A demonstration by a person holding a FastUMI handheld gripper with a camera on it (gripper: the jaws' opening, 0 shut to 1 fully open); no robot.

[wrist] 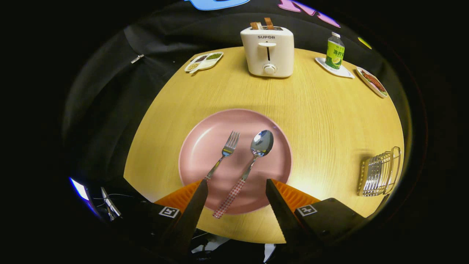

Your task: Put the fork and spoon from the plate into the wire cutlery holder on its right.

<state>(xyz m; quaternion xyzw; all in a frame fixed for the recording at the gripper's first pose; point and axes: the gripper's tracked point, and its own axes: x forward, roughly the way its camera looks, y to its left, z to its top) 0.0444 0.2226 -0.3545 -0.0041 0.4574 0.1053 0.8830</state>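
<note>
Fork (224, 156) and spoon (253, 159) lie side by side on a pink plate (198, 146) at the centre of the frame, on a round wooden table (329, 121). Both point their heads toward the upper right and their handles toward the lower left, so each long axis runs on a slant away from the gripper. Fork sits left of spoon; its handle end disappears behind the tip of the left finger. Spoon has a red-checked handle that runs down between the two fingers and overhangs the plate's near rim

At the bottom of the frame, the gripper (236, 187) hangs with its jaws spread wide and nothing between them but the spoon handle lying below; neither finger presses on anything. By my judgement the spoon handle is the nearer and better centred target, while the fork would call for a shift to the left

Far to the right of the frame, near the table's edge and well apart from the plate, stands the wire cutlery holder (379, 172)
</note>
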